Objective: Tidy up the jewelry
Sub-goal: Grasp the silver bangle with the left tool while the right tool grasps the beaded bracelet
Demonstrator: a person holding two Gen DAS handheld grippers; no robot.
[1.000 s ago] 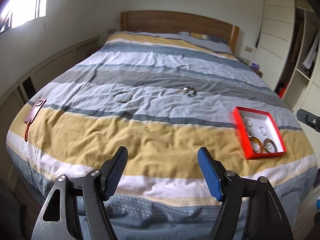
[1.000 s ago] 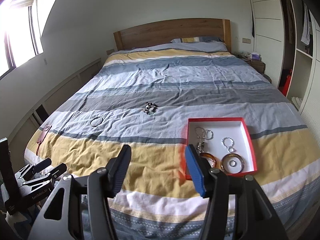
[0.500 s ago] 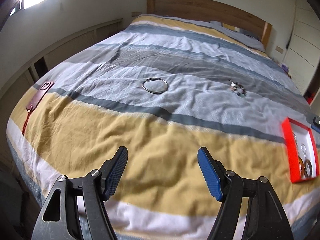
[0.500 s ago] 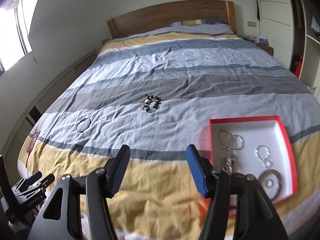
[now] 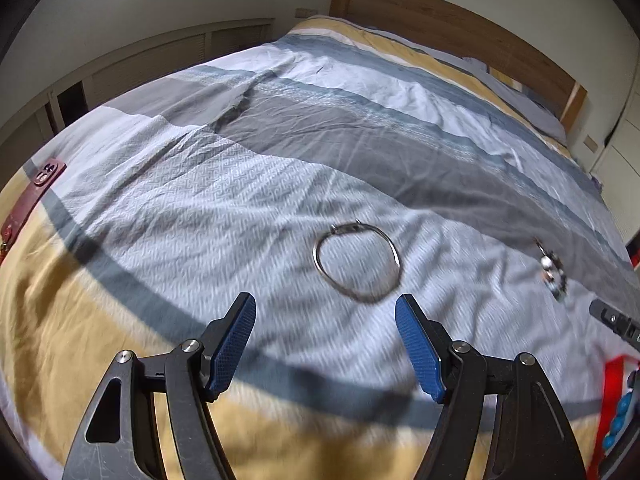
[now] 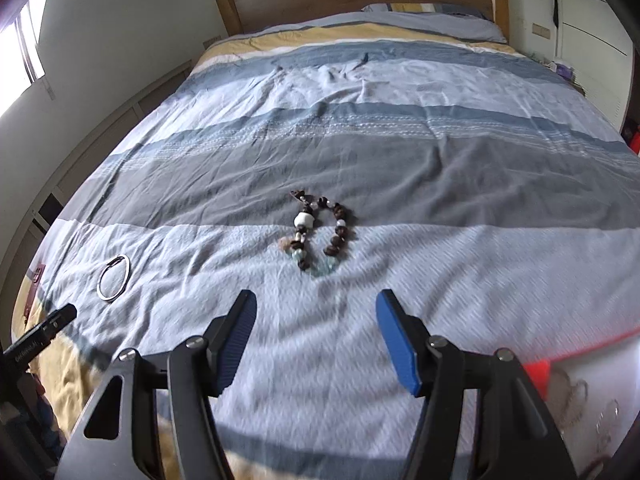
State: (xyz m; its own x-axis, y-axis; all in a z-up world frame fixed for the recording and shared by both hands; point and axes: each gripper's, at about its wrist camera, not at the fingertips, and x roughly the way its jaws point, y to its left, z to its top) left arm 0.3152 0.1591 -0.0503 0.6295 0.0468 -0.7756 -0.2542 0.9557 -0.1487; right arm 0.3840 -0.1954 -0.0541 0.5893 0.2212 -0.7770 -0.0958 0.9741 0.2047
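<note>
A silver bangle [image 5: 357,261] lies flat on the striped bedspread [image 5: 248,200] at frame centre, just ahead of the left gripper [image 5: 325,344], wide open and empty. The right gripper [image 6: 316,342], likewise spread and empty, faces a beaded bracelet [image 6: 318,232].

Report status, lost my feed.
Left gripper open, facing thin silver bangle. Right gripper open, facing dark beaded bracelet. Both on striped duvet, unobstructed.

Only one bit of lettering shows: small pale print along the black body of the left gripper [image 6: 38,334], at about eight o'clock in the right wrist view. It is too small and blurred to read. Nothing else carries readable writing.
</note>
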